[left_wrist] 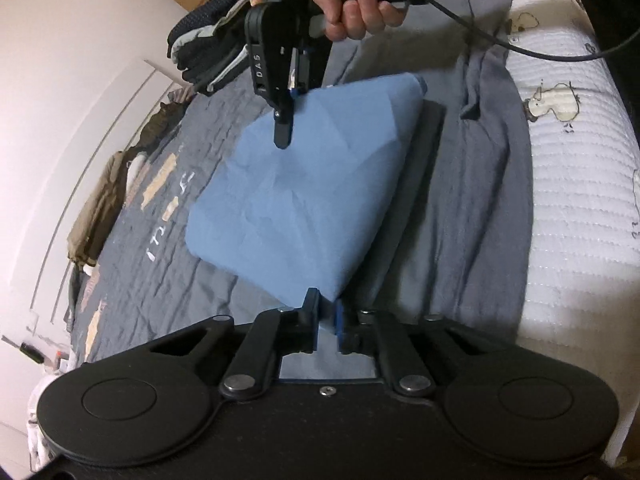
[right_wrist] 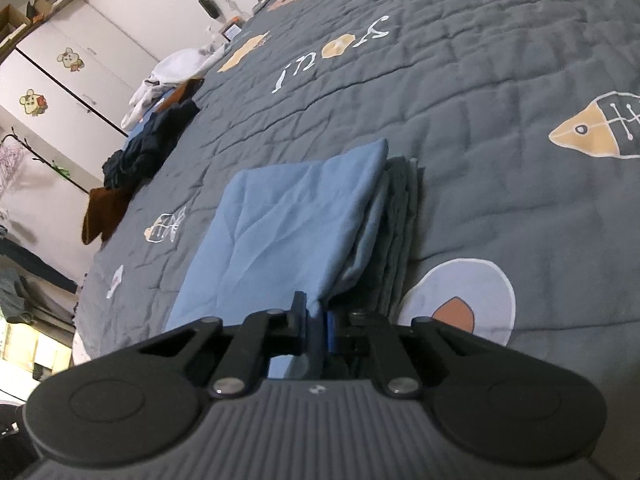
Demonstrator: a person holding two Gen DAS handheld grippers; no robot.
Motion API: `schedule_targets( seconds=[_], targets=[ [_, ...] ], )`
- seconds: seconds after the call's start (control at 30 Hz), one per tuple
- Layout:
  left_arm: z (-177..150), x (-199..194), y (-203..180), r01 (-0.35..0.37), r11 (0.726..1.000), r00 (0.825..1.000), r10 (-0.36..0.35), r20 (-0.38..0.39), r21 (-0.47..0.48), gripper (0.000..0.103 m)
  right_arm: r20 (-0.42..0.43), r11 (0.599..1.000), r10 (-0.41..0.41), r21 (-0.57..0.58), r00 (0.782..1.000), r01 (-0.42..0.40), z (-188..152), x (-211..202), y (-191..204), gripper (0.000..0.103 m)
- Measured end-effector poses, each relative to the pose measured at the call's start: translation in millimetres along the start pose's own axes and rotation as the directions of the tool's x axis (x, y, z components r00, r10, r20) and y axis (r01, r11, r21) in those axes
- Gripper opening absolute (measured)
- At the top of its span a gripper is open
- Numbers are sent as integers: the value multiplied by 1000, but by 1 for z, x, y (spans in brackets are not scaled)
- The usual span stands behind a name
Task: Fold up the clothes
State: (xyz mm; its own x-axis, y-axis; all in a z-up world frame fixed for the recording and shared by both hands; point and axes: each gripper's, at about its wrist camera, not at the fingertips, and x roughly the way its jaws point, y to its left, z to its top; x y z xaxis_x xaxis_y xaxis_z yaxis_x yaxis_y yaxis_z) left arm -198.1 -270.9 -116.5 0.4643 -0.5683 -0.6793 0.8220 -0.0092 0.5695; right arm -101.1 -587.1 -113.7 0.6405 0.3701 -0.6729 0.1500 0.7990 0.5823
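Blue cloth: a light blue garment [left_wrist: 304, 184], cotton-like and soft, already folded to a rough rectangle with several layers at its edges.
Where it is: on the bed, over the dark grey quilt [right_wrist: 460, 80], sitting on a stack of folded grey clothes [right_wrist: 400, 216] whose edges show along one side; a loose grey garment [left_wrist: 492, 168] lies beside it toward the white mattress edge [left_wrist: 580, 200].
Left tongs: my left tongs [left_wrist: 326, 320] are clamped on the near corner of the blue garment; cloth runs between the pads.
Right tongs: my right tongs [right_wrist: 318, 320] are together on another corner of the same garment; the left view shows them [left_wrist: 285, 130] at the far side, my hand [left_wrist: 352, 12] on the handle.
Look of the cloth: creased in shallow diagonal lines; the held corners look pulled up slightly, the middle lies flat.
Risk, slip: thin fabric and small bites at the corners; I judge a quick lift could pull a corner free and let the fold fall open.
Risk, layers: I may hold only the top layer; the lower layers would then sag and spoil the rectangle.
Risk, stack: dragging instead of lifting could shove the grey stack askew.
Risk, uneven pull: if one hand leads, the fold line will skew.
Nearby: dark and brown clothes [right_wrist: 148, 148] lie well apart at the far bed edge.
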Motion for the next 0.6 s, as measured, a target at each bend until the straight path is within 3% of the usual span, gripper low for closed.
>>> schedule_targets(
  seconds=[0.03, 0.1, 0.13, 0.2, 0.23, 0.3, 0.43, 0.47, 0.6],
  targets=[
    [0, -1, 2, 28, 999, 1000, -28, -7, -30, 20, 5, 1000, -6, -6, 1000, 6, 0, -1, 0, 13],
    [-1, -9, 15, 98, 987, 995, -95, 30, -129, 40, 4, 1000, -16, -5, 1000, 16, 1, -6, 0, 16],
    [-2, -14, 26, 140, 969, 989, -128, 70, -203, 42, 2, 1000, -20, -3, 1000, 20, 1, -10, -1, 18],
    [-5, -22, 50, 229, 902, 970, -181, 163, -367, 45, 17, 1000, -17, 14, 1000, 17, 4, -22, -1, 21],
    [-7, -24, 63, 277, 850, 956, -197, 217, -448, 46, 41, 1000, -11, 15, 999, 10, 5, -30, 0, 23],
    [-12, -22, 85, 360, 723, 925, -193, 328, -590, 53, 92, 1000, 17, 13, 996, -18, 6, -46, 4, 29],
    [-21, 4, 113, 502, 411, 862, -166, 479, -761, 53, 127, 991, 135, -9, 983, -135, 0, -63, 17, 41],
    [-24, 12, 117, 515, 347, 856, -159, 492, -784, 53, 121, 989, 145, -15, 982, -144, -2, -63, 21, 41],
    [-38, 44, 124, 526, 143, 847, -177, 501, -838, 53, 87, 987, 163, -18, 983, -163, -16, -62, 29, 42]
  ],
)
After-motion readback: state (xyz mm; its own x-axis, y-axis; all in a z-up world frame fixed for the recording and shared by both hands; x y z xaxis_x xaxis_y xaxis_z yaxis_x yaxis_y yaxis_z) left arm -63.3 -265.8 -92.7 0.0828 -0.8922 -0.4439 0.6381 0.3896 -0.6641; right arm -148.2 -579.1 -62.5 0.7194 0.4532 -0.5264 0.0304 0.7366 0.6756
